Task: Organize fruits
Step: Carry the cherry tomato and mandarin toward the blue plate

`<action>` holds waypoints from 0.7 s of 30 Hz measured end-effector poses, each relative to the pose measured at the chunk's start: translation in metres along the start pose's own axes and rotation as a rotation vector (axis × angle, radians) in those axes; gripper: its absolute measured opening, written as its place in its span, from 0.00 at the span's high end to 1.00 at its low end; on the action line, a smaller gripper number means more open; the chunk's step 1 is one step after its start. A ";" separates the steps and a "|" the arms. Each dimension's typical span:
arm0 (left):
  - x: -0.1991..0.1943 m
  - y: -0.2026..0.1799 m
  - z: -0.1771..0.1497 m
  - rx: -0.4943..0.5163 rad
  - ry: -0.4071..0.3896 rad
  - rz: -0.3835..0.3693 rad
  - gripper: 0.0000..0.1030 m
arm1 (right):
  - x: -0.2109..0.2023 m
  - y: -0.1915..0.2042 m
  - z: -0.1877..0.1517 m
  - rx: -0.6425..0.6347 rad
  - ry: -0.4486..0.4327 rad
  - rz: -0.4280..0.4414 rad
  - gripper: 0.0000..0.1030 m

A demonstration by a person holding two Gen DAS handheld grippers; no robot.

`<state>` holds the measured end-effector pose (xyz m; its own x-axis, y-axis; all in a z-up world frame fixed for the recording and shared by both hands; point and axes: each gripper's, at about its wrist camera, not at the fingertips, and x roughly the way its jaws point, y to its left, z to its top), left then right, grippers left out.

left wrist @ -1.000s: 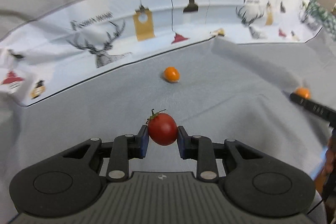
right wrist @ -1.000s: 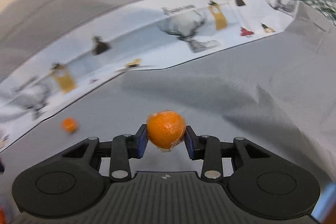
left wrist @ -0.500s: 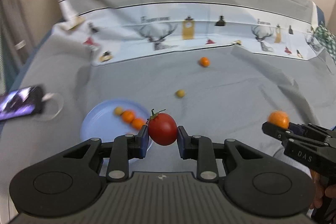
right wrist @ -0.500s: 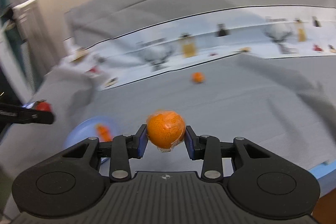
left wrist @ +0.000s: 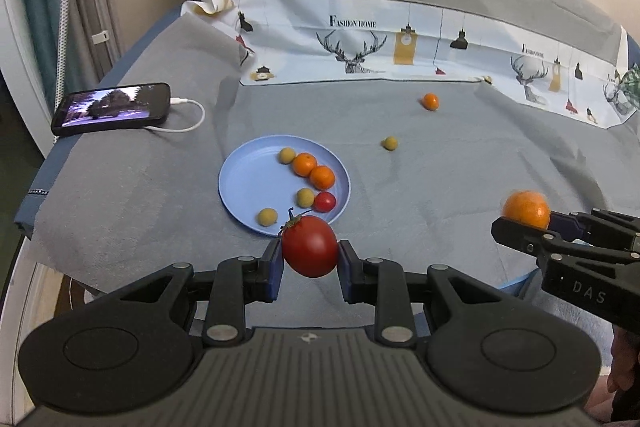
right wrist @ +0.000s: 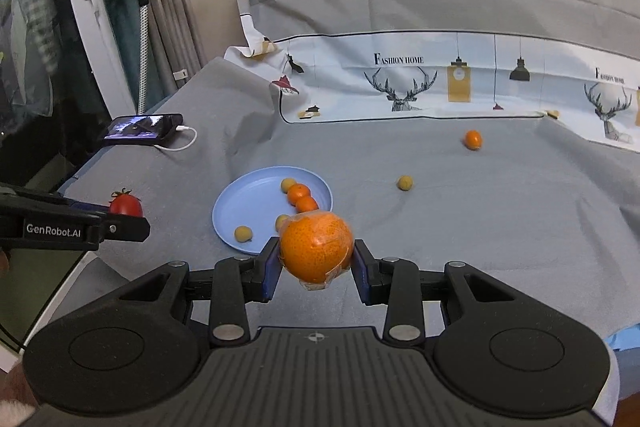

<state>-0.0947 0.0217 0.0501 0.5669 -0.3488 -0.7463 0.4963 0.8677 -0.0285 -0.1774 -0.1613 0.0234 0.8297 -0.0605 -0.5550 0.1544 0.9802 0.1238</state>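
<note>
My left gripper (left wrist: pixel 310 261) is shut on a red tomato (left wrist: pixel 310 246) with a green stem, held just in front of a blue plate (left wrist: pixel 248 183). The plate carries two small oranges, a cherry tomato and a few yellowish fruits. My right gripper (right wrist: pixel 316 267) is shut on a plastic-wrapped orange (right wrist: pixel 316 251). From the left wrist view the wrapped orange (left wrist: pixel 526 209) hangs at the right. From the right wrist view the tomato (right wrist: pixel 125 205) shows at the left, with the plate (right wrist: pixel 248 203) ahead. A small orange (left wrist: pixel 431 101) and a yellowish fruit (left wrist: pixel 389 143) lie loose on the grey sheet.
A phone (left wrist: pixel 112 108) with a white charging cable lies at the bed's left edge. A printed pillowcase (left wrist: pixel 400 47) and a grey pillow run along the back. Curtains and a white frame stand left of the bed. The bed's near edge lies under both grippers.
Both grippers have pulled back and swung left with their fruits. The blue plate and phone have come into view, and the loose orange now looks farther off.
</note>
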 end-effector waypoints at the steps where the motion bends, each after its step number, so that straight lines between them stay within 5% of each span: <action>1: -0.001 0.002 0.000 -0.002 -0.007 -0.001 0.70 | -0.001 0.002 0.000 -0.005 -0.001 -0.003 0.62; 21: 0.007 0.015 0.009 -0.039 -0.013 0.023 0.70 | 0.007 0.012 0.003 -0.046 0.030 -0.028 0.62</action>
<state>-0.0771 0.0292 0.0502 0.5863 -0.3326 -0.7386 0.4568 0.8888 -0.0376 -0.1681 -0.1500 0.0237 0.8089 -0.0831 -0.5821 0.1522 0.9858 0.0706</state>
